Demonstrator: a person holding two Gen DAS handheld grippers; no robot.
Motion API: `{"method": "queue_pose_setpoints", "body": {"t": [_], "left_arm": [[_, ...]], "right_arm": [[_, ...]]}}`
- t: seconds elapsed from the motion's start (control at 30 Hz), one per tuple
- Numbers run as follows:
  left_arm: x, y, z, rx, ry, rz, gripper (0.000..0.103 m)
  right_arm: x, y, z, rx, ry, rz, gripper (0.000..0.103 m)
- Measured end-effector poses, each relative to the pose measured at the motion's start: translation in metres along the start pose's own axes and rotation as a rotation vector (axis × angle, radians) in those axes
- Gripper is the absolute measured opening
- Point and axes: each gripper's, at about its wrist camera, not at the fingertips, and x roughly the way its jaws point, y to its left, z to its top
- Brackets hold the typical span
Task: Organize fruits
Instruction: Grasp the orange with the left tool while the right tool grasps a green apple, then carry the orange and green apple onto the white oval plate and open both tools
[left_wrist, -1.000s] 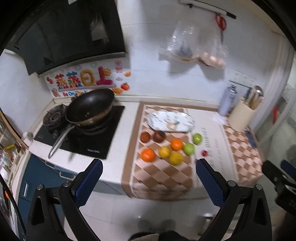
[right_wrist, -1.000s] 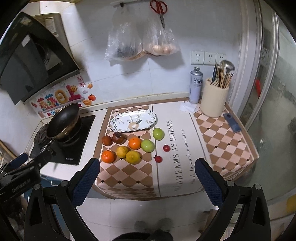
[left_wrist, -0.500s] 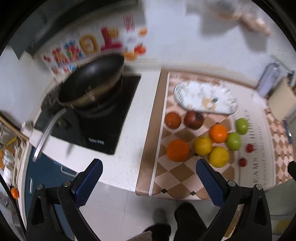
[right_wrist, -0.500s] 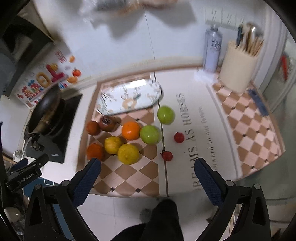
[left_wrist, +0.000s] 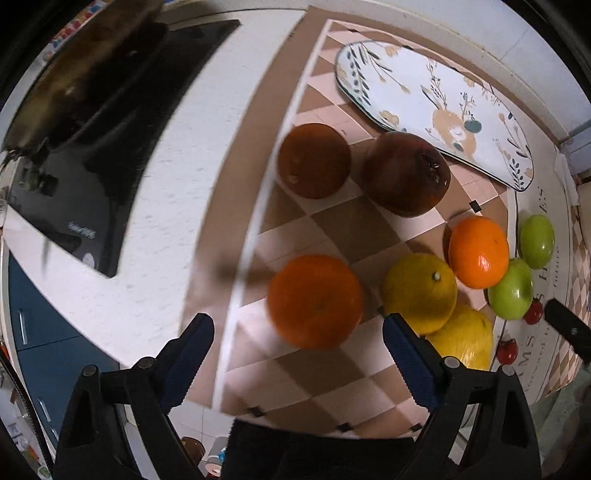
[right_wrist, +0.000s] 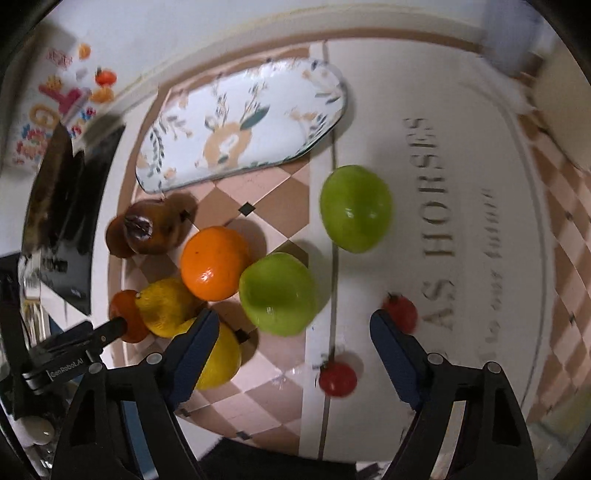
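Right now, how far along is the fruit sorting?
Nothing looks sorted: the plate is bare and all the fruit lies on the mat. In hand: the left tongs open toward an orange, the right tongs open at a green apple. Every fruit is left.

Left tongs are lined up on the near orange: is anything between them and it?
Nothing visible. The left tongs stand open just short of the near orange, with only bare mat between. The lemon sits close beside the right fingertip.
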Motion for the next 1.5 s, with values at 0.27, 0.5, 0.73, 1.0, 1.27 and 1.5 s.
{"method": "queue_pose_setpoints", "body": {"t": [0.27, 0.5, 0.73, 1.0, 1.27, 1.5], "left_arm": [[0.025, -0.006, -0.002, -0.006, 0.057, -0.046, 0.064], [0.020, -0.013, 0.001, 0.037, 0.029, -0.051, 0.064], [0.014, -0.011, 0.010, 0.045, 0.014, -0.055, 0.063], [-0.013, -0.015, 0.017, 0.045, -0.005, -0.075, 0.063], [-0.092, -0.044, 0.055, 0.083, -0.111, -0.174, 0.063], [-0.115, -0.088, 0.146, 0.136, -0.177, -0.227, 0.063]], "right_arm": [[0.038, 0.024, 0.017, -0.092, 0.082, 0.005, 0.073], [0.047, 0.032, 0.015, -0.092, 0.070, -0.027, 0.071], [0.045, 0.030, 0.012, -0.107, 0.058, -0.050, 0.060], [0.019, 0.021, 0.012, -0.084, 0.022, -0.006, 0.060], [-0.033, 0.031, 0.048, -0.095, -0.060, 0.092, 0.060], [-0.017, 0.041, 0.127, -0.064, -0.088, 0.096, 0.060]]}}
